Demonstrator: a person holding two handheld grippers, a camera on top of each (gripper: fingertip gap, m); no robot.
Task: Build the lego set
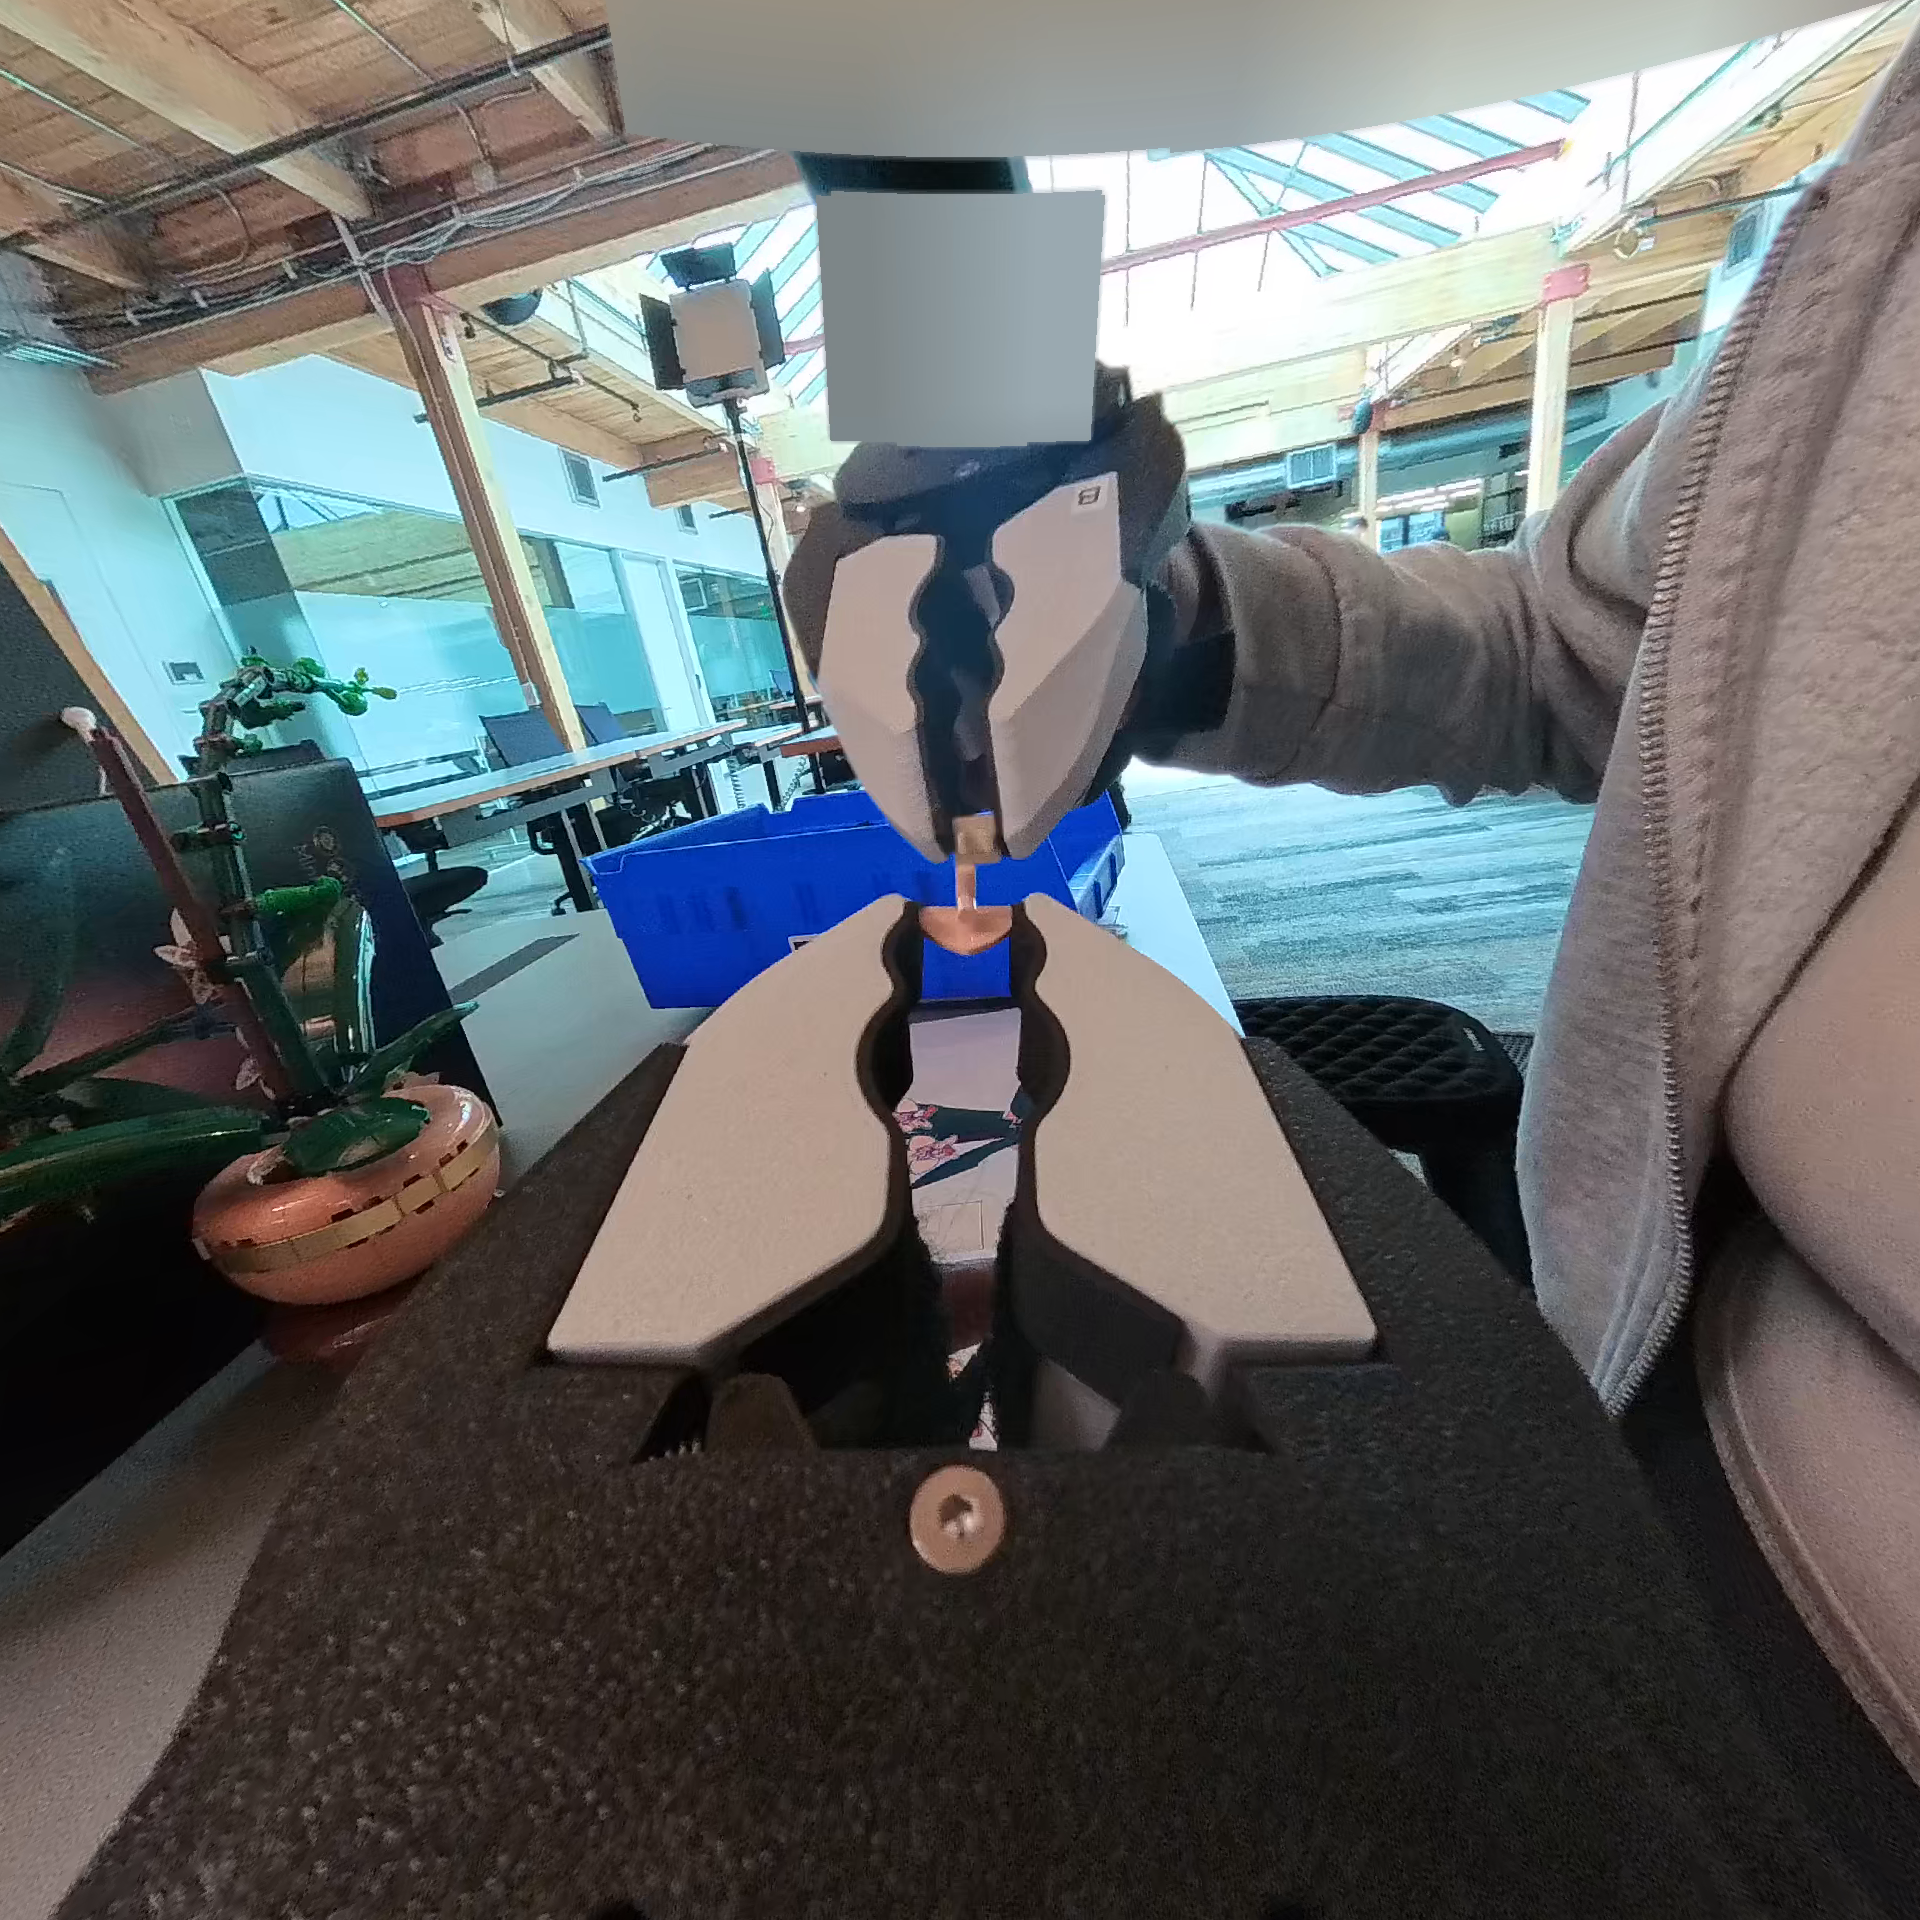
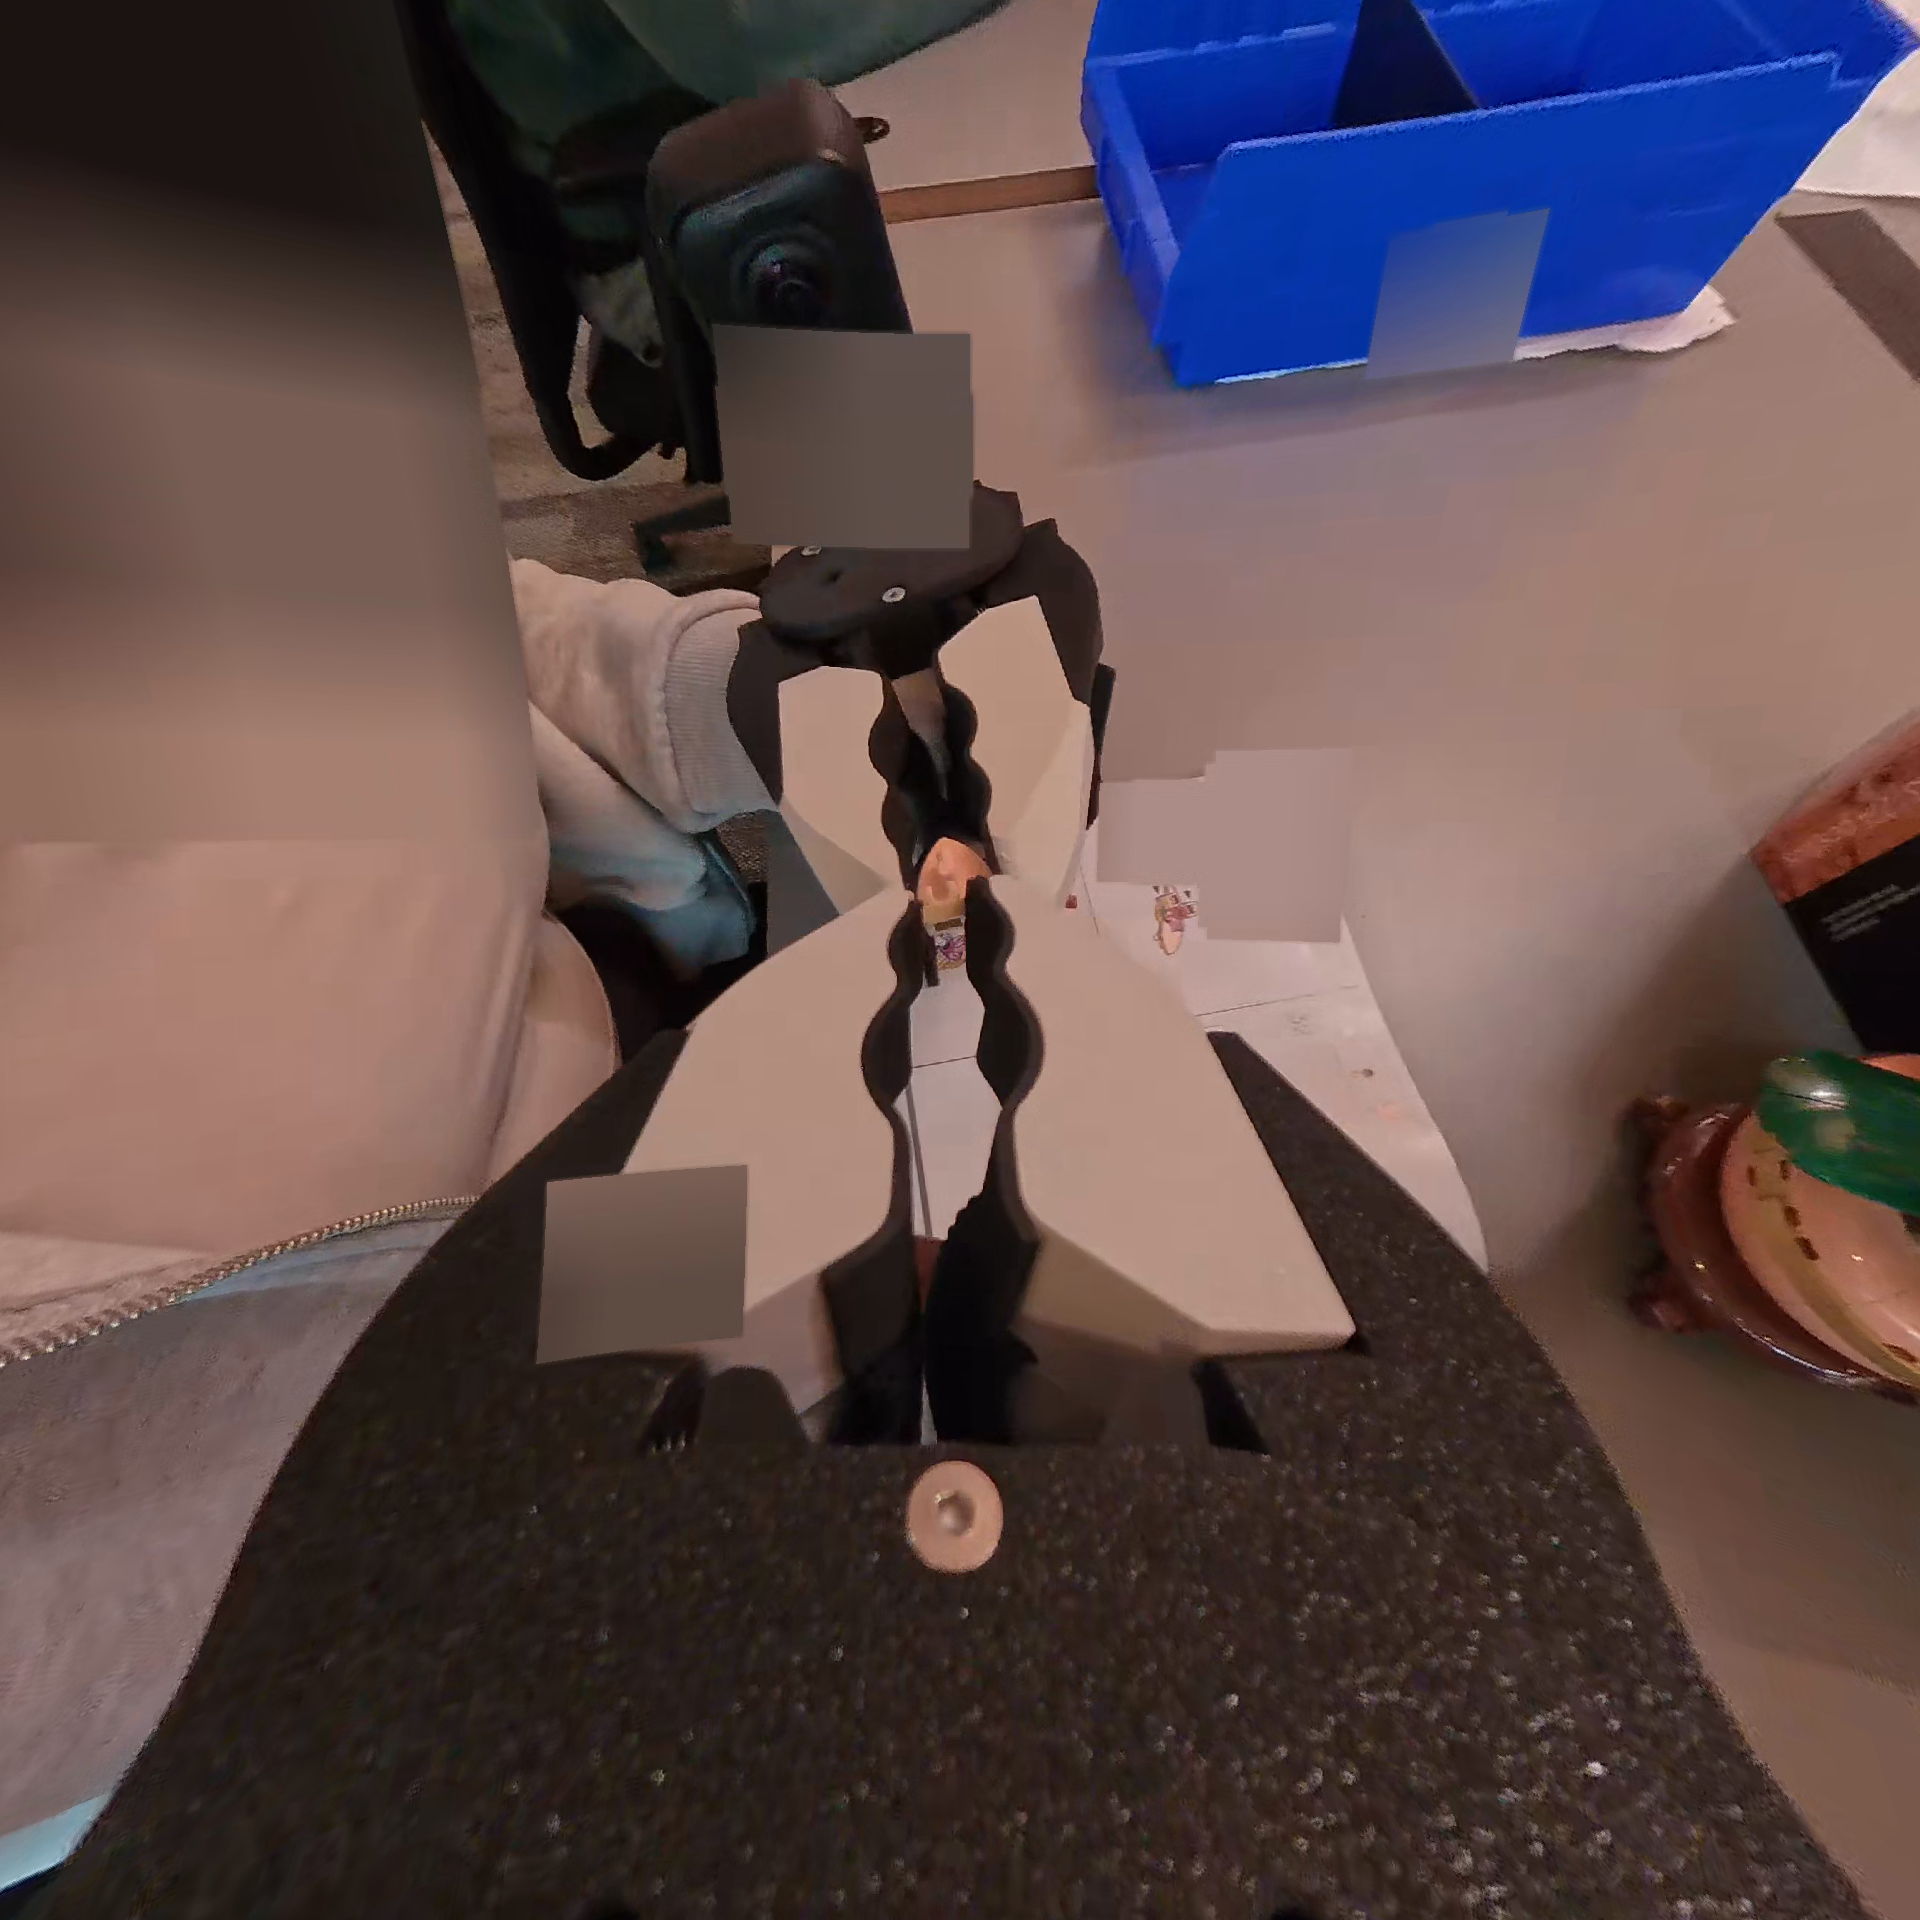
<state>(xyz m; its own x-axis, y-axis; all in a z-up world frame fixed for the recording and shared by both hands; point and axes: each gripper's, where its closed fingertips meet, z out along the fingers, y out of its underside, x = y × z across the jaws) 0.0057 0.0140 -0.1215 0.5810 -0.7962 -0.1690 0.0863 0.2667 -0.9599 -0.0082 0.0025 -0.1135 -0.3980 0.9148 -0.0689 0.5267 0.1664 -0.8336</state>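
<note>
lego orchid [image 1: 312,1018] whole only leftward

Pale grey bench [image 2: 1351,582]
It carries a blue plastic bin [image 2: 1455,208], a pink brick-built plant pot [image 1: 353,1195] and an open instruction booklet [image 2: 1278,997].

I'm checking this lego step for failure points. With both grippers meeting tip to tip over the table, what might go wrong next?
1. The left gripper pinches the small pink piece only at its very tips, and the right gripper holds the tan piece the same way. Pressing them together may twist or pop either one loose.
2. Both are held in the air beside the blue bin and above the booklet. A dropped part might bounce away, possibly near the lego orchid pot.
</note>
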